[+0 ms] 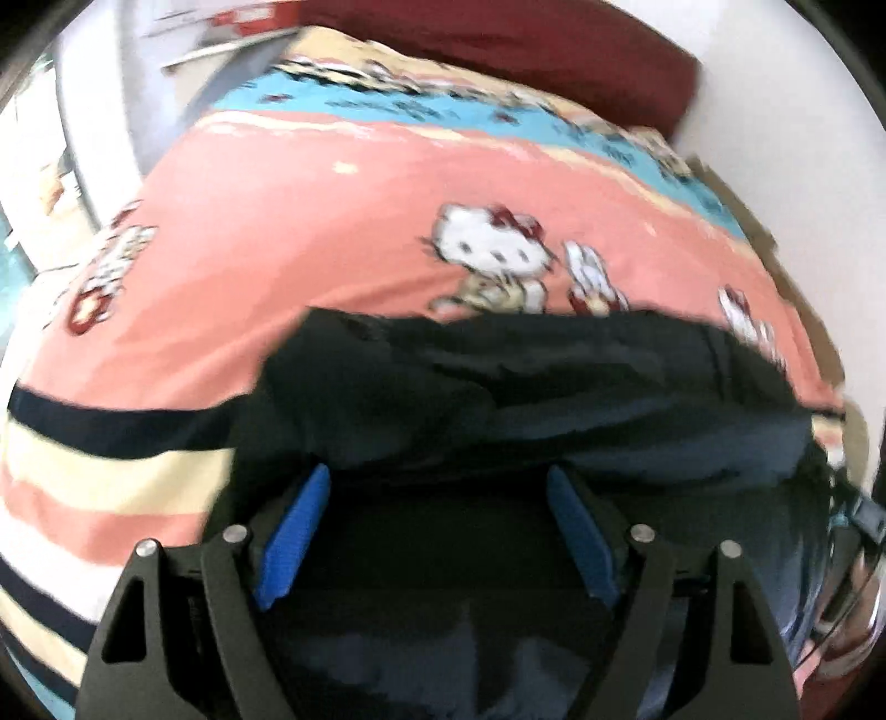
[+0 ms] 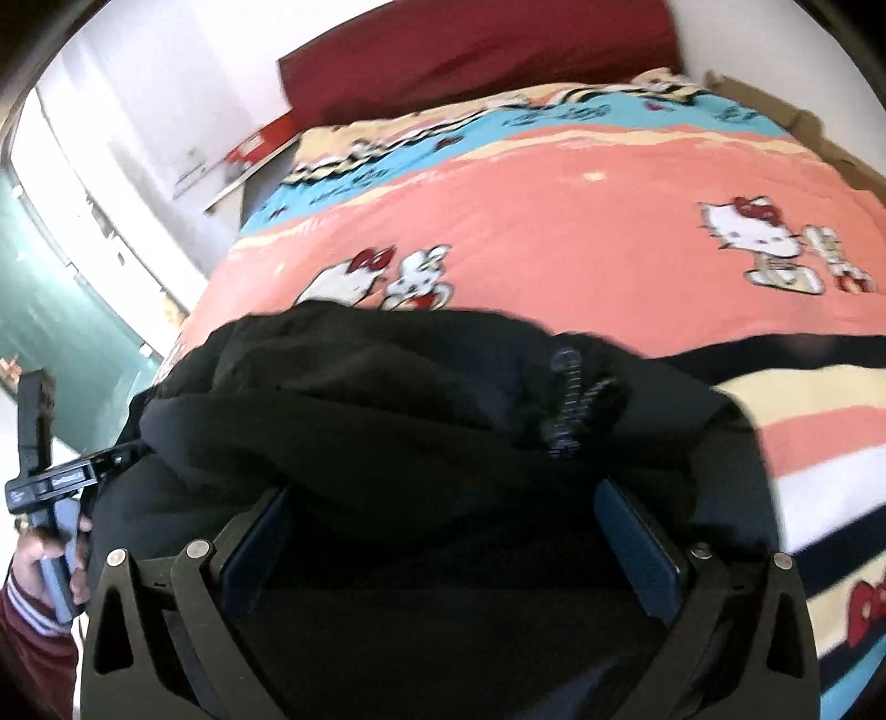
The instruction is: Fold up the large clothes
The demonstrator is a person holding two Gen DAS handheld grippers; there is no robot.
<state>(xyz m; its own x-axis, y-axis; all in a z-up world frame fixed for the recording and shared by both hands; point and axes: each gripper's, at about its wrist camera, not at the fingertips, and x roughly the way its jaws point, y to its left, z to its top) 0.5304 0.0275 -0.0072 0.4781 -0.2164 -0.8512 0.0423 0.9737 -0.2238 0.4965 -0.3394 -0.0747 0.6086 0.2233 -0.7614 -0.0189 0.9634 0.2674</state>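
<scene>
A large dark navy garment (image 1: pixel 526 387) lies bunched on a pink cartoon-cat bedspread (image 1: pixel 310 221). My left gripper (image 1: pixel 437 482) is open, its blue pads (image 1: pixel 293 537) spread wide over the dark cloth, which fills the space between and below them. In the right wrist view the same garment (image 2: pixel 387 387) shows a zipper (image 2: pixel 570 399) near its top fold. My right gripper (image 2: pixel 443 498) is open too, fingers (image 2: pixel 642 548) spread with cloth between them. The left gripper's handle (image 2: pixel 39 459), held by a hand, shows at the far left.
The bed has a dark red headboard (image 2: pixel 470 50) against a white wall. A nightstand edge with a red box (image 2: pixel 255 144) stands left of the bed. A teal glass door (image 2: pixel 50 310) is at far left. Cardboard (image 2: pixel 786 116) lies along the bed's right side.
</scene>
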